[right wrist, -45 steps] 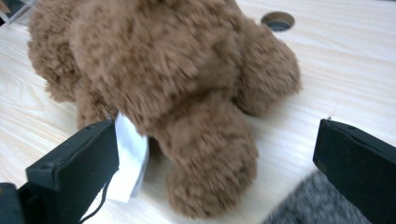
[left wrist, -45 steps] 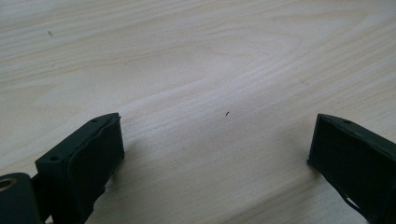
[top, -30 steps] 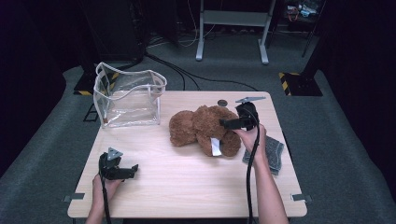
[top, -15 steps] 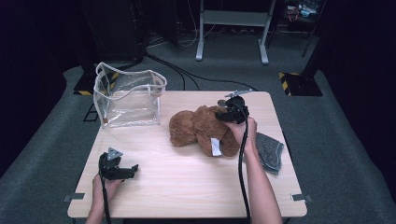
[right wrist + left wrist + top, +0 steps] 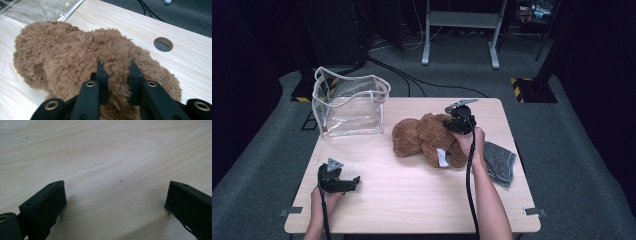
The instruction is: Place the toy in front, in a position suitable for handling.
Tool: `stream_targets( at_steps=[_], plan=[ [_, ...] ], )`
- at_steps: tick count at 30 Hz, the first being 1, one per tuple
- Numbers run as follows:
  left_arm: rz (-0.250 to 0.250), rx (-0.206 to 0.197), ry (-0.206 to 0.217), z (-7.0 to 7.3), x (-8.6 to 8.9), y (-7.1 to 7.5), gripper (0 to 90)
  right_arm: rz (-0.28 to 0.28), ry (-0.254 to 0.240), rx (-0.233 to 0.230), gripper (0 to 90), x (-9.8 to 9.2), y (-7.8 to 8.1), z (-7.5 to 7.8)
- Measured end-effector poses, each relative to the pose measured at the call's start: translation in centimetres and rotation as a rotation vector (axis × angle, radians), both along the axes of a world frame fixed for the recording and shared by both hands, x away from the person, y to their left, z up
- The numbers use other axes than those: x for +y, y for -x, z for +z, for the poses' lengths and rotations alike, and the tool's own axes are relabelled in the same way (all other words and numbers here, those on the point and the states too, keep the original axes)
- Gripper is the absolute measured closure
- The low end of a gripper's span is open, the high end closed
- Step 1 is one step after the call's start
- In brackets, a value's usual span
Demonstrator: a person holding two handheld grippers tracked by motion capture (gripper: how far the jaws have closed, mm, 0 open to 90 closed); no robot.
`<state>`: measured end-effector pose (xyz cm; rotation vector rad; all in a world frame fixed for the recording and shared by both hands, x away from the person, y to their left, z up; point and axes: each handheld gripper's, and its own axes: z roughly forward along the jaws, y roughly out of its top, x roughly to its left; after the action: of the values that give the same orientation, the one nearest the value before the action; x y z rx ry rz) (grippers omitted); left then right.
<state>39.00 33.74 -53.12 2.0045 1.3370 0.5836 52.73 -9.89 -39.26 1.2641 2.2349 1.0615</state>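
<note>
A brown plush teddy bear (image 5: 427,140) lies on the wooden table (image 5: 412,200), near its middle right, with a white tag on it. My right gripper (image 5: 451,126) sits at the bear's right side; its jaws have just been closing and now pinch a fold of the bear's fur (image 5: 117,72). Its fingers (image 5: 101,75) press into the plush from both sides. Near the front left of the table rests my left gripper (image 5: 349,182), open, with bare wood (image 5: 112,185) between its fingers (image 5: 45,202).
A clear plastic bag (image 5: 349,105) with white trim stands open at the table's back left. A grey cloth (image 5: 501,161) lies at the right edge, beside the person's right forearm. A round hole (image 5: 163,44) is in the tabletop behind the bear.
The right gripper moved left onto the bear and its jaws closed on the fur. The left gripper stayed where it was.
</note>
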Motion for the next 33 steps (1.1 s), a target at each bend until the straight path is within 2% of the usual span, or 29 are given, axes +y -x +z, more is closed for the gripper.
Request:
stream_targets(
  at_steps=[3,4,6,9,16,22,28,29,33],
  plan=[
    [-0.001,0.0,0.001,0.0,0.0,0.0,3.1,0.017,-0.011,-0.009,78.8,-0.2,0.1,0.1],
    [-0.001,0.001,0.001,0.0,0.0,0.0,3.1,0.021,-0.035,-0.011,79.4,-0.4,0.3,0.2],
    [-0.001,0.0,0.001,0.0,0.0,0.0,3.1,0.036,-0.048,-0.018,79.8,-0.5,0.6,0.5],
    [0.0,0.0,0.0,0.0,0.0,0.0,3.1,0.047,-0.056,-0.025,80.0,-0.5,0.8,0.7],
    [-0.002,0.0,0.001,0.0,0.0,0.0,3.1,0.118,-0.077,-0.058,80.9,-0.3,2.0,1.6],
    [-0.001,0.0,0.001,0.0,0.0,0.0,3.1,0.136,-0.11,-0.073,81.2,-0.3,2.9,2.3],
    [-0.001,0.0,0.001,0.0,0.0,0.0,3.1,0.151,-0.135,-0.079,81.4,-0.2,4.6,3.0],
    [-0.001,0.0,0.001,0.0,0.0,0.0,3.1,0.155,-0.144,-0.081,81.5,0.0,5.3,3.1],
    [-0.001,0.0,0.001,0.0,0.0,0.0,3.1,0.143,-0.163,-0.088,81.6,0.4,6.4,3.1]
  ],
)
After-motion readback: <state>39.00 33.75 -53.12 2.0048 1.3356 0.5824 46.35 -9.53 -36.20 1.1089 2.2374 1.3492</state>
